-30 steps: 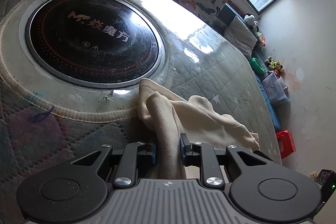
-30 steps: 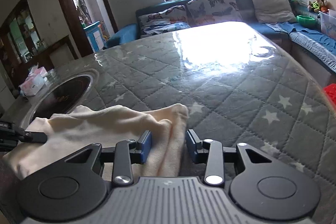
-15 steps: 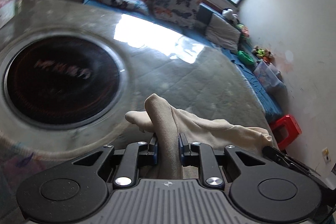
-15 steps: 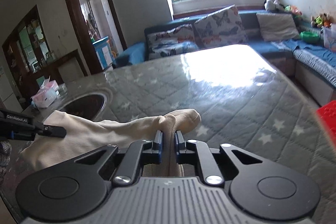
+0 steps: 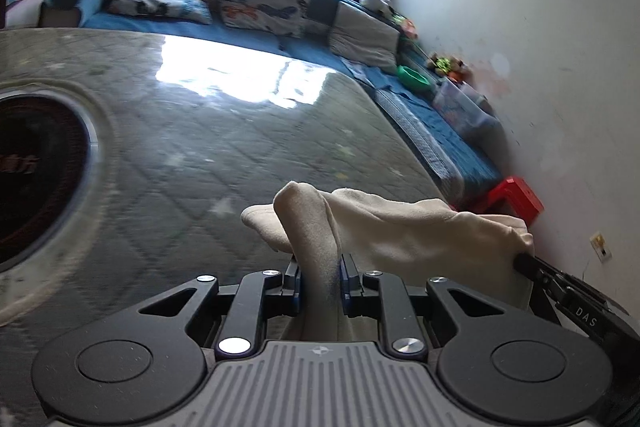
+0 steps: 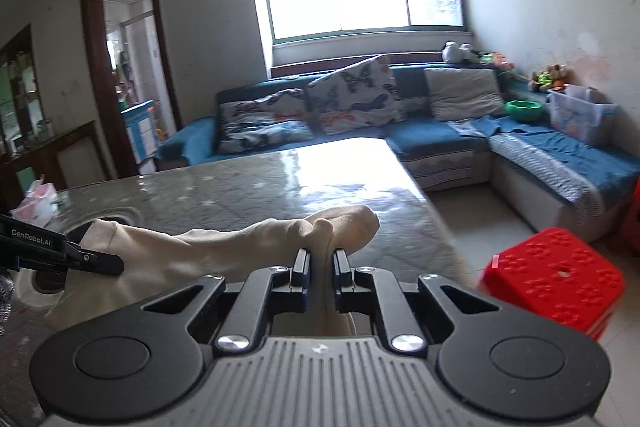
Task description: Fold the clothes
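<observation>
Two tools grip one cream garment [image 5: 404, 231]: the left tool [image 5: 319, 277] and right tool [image 6: 321, 273] are each clamped on a bunched corner. The cloth hangs above the desk [image 5: 208, 147], its long axis spanning tool to tool, crosswise to the desk's far edge.

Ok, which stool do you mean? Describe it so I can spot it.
Start at the blue sofa under the window, then drop to the tiled floor beside the table's far corner. The red plastic stool stands there, the only bright red thing nearby.
</observation>
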Tool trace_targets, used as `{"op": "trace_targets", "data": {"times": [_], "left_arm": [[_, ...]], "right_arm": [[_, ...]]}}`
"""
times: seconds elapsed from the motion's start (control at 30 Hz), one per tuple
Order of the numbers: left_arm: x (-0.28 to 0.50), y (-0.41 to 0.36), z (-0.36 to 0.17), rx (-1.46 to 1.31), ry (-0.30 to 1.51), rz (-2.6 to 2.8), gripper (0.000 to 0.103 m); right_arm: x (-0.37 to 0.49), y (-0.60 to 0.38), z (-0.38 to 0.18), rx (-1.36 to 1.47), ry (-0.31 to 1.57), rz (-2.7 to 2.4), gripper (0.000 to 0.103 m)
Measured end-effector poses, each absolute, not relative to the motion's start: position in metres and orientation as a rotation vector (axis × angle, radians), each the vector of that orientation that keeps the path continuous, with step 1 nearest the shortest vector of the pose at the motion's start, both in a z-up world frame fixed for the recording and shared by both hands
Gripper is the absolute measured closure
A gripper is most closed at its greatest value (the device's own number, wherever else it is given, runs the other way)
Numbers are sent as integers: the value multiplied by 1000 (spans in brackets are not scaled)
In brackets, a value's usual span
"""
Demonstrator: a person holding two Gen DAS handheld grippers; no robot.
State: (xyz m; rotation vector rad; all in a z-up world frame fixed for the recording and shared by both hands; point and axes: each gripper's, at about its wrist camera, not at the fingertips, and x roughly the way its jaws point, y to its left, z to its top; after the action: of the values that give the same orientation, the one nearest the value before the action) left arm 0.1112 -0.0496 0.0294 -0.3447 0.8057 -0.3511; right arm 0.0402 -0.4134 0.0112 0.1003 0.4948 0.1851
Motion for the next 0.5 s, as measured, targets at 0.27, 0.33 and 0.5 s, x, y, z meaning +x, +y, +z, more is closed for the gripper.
{"op": "trace_targets", "data": {"times": [0.27, 0.33, 0.5], "left_arm": [[119, -91, 23, -297, 827, -395, 84], [123, -97, 22, -284, 826, -394, 84], [127, -105, 17, -253, 839, -382, 84]], "right_arm": [[40, -449, 5, 112, 499, 105, 93], [42, -454, 5, 111, 500, 98, 93], [52, -460, 0, 106, 507, 86, 93]]}}
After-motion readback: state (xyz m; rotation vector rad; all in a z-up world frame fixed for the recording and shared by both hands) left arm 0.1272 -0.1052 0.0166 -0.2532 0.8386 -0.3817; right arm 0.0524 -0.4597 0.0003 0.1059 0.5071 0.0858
